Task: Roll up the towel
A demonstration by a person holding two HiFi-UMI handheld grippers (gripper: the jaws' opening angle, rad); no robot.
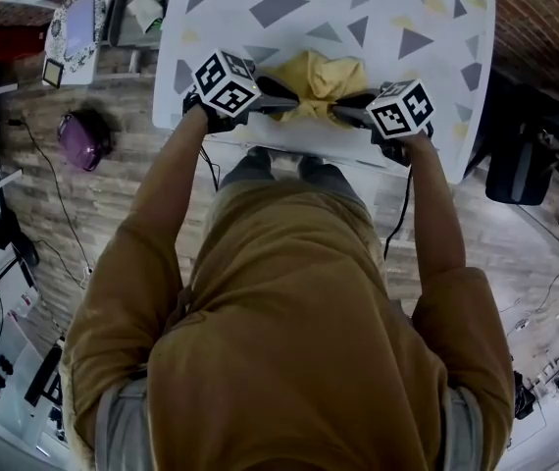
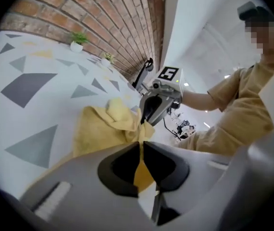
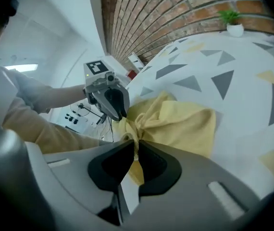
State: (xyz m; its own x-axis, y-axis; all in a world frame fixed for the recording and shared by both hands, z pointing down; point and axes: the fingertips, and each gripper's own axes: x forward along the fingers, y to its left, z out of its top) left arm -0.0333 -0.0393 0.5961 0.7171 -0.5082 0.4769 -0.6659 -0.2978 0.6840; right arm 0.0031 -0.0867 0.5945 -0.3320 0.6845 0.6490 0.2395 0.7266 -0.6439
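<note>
Yellow towel (image 1: 321, 78), long axis left-right

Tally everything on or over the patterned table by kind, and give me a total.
Towel, yellow: 1
Hand-held grippers: 2, the left hand-held gripper and the right hand-held gripper, each shut on the towel
Potted plants, by the brick wall: 2
Total: 5
</note>
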